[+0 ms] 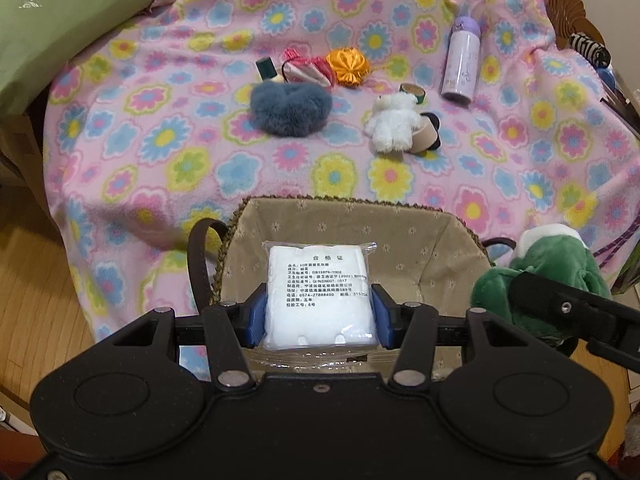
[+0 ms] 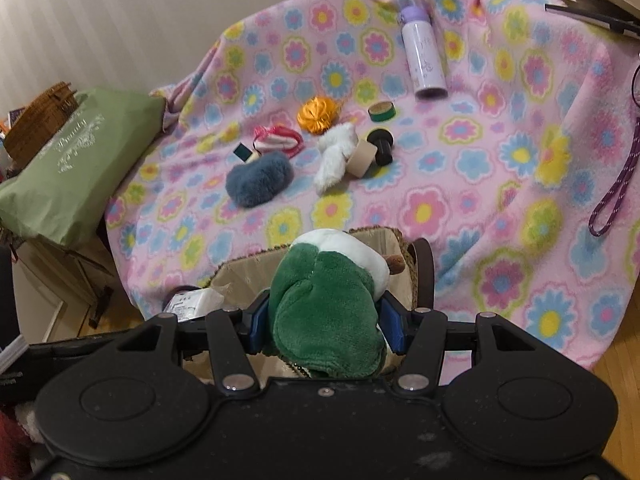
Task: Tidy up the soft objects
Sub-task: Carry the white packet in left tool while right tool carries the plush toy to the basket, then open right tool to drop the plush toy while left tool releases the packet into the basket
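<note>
Pink fleece blanket (image 1: 168,92) with a flower print covers the raised surface, wood floor at the edges, pale wall behind in the right wrist view. A fabric-lined woven basket (image 1: 448,240) sits at the near edge of the blanket, dark handle on its side.

Left gripper (image 1: 319,316) clenched on a sealed pack of white cotton pads (image 1: 320,300), blue pads pressing both sides; pack hangs over the basket opening, printed label facing up. In the right wrist view the same pack (image 2: 196,302) shows at 9 o'clock of the green toy.

Right gripper (image 2: 325,330) clamped on a green and white plush toy (image 2: 328,304), held above the basket (image 2: 240,276) rim; whether the toy touches the rim, cannot tell. From the left wrist the plush (image 1: 548,276) sits at 3 o'clock of the basket.

Left on the blanket, mid-field: blue-grey fluffy pouf (image 1: 290,108), white plush bear (image 1: 394,120) at its 3 o'clock, touching a tan tape roll (image 1: 424,138). Orange satin scrunchie (image 1: 347,68) at 12 o'clock of the pouf, pink striped scrunchie (image 1: 308,70) just beside it. Small dark-capped bottle (image 1: 269,72) at 11 o'clock of the pouf. Green-edged tape ring (image 1: 414,92) near the bear. Lilac thermos bottle (image 1: 462,60) lying at 1 o'clock. Black stamp-like knob (image 2: 380,144) beside the tan roll.

Green pillow (image 1: 60,20) with white script at 10 o'clock. Purple cord (image 2: 616,184) at 3 o'clock in the right wrist view.
</note>
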`<state>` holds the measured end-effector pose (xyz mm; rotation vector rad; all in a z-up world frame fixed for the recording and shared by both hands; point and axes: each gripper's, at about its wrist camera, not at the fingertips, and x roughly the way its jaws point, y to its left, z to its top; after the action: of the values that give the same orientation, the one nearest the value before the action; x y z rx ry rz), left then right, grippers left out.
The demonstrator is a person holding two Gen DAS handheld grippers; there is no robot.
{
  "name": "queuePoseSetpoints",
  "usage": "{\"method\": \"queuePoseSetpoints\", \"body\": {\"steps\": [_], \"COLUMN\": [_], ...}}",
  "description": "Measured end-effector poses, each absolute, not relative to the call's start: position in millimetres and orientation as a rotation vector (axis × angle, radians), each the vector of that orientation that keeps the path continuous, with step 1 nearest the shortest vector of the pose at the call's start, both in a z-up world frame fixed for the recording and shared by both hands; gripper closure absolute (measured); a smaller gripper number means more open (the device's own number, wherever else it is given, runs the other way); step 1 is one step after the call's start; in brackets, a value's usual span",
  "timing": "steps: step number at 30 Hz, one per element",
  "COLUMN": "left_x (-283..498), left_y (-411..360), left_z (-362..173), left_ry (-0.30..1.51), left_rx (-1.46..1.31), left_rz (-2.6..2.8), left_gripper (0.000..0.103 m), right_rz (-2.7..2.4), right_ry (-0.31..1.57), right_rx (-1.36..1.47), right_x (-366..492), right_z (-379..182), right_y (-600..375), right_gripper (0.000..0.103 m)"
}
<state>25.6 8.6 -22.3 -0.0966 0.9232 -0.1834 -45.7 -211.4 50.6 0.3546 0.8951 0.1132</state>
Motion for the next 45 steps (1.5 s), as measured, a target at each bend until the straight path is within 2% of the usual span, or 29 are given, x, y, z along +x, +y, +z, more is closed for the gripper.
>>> {"method": "queuePoseSetpoints", "body": {"steps": [17,19,22,45], "left_x": [26.6,26.7,26.1,23.4], "left_y": [7.0,7.1,8.2,8.1], "left_z": [-30.2,-30.3,-30.0,-28.4], "left_ry": [0.968,0.965,0.959,0.951], "left_rx": [-0.094,-0.090,-0.090,-0.071], "left_rz": [-0.180,-0.175,-0.167,-0.153], "left_gripper": [0.052,0.050,0.040,0.037], "right_rz": [0.124,0.125,0.122,0.122], "right_ry": [0.929,0.925,0.915,0.910], "right_rx": [0.334,0.331,0.325,0.324], "right_x": [-42.9,-42.6,-42.9,-42.8], "right_z": [48.0,48.3,49.6,49.0], "right_y": [-209.4,-209.8,-209.9,-216.3], "right_gripper": [0.046,0.045,0.043,0.039]}}
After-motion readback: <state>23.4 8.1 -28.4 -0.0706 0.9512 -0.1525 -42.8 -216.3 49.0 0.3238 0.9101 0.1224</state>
